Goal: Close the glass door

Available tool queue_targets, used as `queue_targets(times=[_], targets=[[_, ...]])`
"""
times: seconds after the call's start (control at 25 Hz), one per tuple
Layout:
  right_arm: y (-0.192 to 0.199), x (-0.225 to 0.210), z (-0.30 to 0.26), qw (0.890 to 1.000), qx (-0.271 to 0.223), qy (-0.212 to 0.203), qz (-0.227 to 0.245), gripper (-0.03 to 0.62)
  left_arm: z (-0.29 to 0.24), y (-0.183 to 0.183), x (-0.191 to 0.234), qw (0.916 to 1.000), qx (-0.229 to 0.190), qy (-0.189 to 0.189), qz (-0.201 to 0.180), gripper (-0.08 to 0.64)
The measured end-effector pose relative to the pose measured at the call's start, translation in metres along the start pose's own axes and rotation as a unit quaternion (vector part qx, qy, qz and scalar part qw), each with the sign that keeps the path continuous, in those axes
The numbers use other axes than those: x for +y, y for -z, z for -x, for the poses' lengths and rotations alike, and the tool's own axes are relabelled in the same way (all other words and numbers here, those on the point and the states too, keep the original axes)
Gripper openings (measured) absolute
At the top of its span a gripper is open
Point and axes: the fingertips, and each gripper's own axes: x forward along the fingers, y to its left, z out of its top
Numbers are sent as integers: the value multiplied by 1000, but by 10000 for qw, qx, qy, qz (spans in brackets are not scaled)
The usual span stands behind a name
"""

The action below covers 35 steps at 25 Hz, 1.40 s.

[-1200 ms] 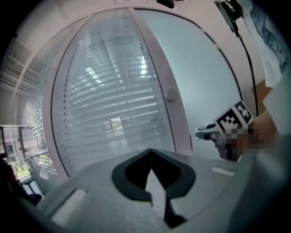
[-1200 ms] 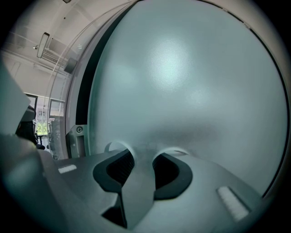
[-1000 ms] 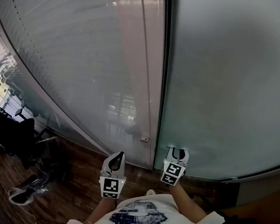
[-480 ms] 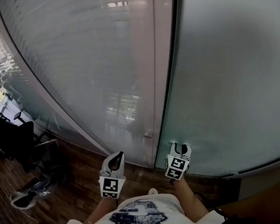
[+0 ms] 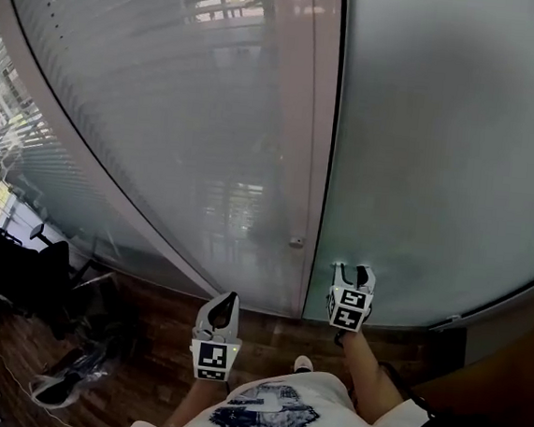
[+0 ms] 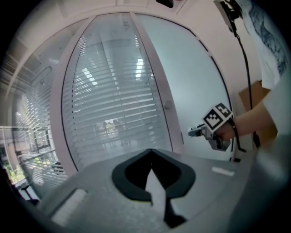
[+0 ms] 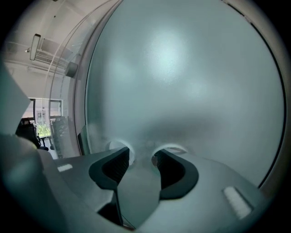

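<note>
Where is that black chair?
In the head view, the black chair stands at the far lower left on the wooden floor, next to the glass wall with blinds.

frosted glass door [image 5: 441,159] blocks the way ahead at right, pale frame post [image 5: 304,118] just beside it, glass wall with blinds [image 5: 146,102] at left, open wood floor [image 5: 274,331] below, chair [image 5: 4,262] far left

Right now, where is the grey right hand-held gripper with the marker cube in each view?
Head view: right hand-held gripper low, right of centre, at the frosted glass door.
Left gripper view: hand-held gripper right of centre.
Right gripper view: hand-held gripper bottom centre, jaws just opening, nothing between.
Shared landmark: that door.
</note>
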Motion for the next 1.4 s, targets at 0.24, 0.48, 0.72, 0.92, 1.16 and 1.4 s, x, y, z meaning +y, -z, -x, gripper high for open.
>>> queue_targets(times=[0.24, 0.48, 0.72, 0.92, 1.16, 1.4], targets=[[5, -10, 26, 9996, -84, 252, 22, 201, 30, 11, 0, 10000, 32, 35, 25, -2], [21, -8, 70, 9990, -40, 429, -83, 199, 53, 24, -5, 9997, 31, 225, 91, -2], [39, -2, 128, 9987, 4, 483, -145, 136, 71, 26, -20, 9982, -99, 576, 111, -2], [50, 7, 179, 9993, -42, 345, -100, 8, 89, 35, -36, 9958, -114, 901, 147, -2], [72, 19, 225, 9996, 44, 276, -96, 8, 108, 49, -50, 9932, -46, 1140, 210, -2], [76, 15, 247, 9996, 96, 264, -65, 8, 111, 49, -56, 9929, -16, 1169, 233, -2]])
